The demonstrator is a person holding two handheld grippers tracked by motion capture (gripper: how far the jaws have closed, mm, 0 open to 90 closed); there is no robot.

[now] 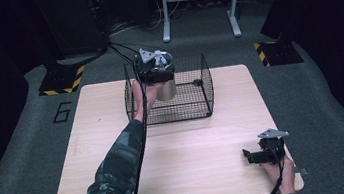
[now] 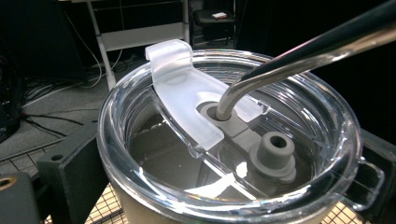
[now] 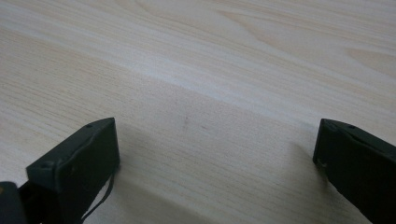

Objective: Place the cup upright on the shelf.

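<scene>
Tumbler clamped in left hand-held gripper; right hand-held gripper apart; no legible writing.

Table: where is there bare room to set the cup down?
The table lies bare between the wire basket and the right gripper, and left of the sleeve. It is crowded inside the basket, where the left gripper holds the cup.

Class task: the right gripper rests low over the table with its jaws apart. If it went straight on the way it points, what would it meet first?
Probably nothing soon: the right gripper points along bare wooden table, so the way looks free.
</scene>
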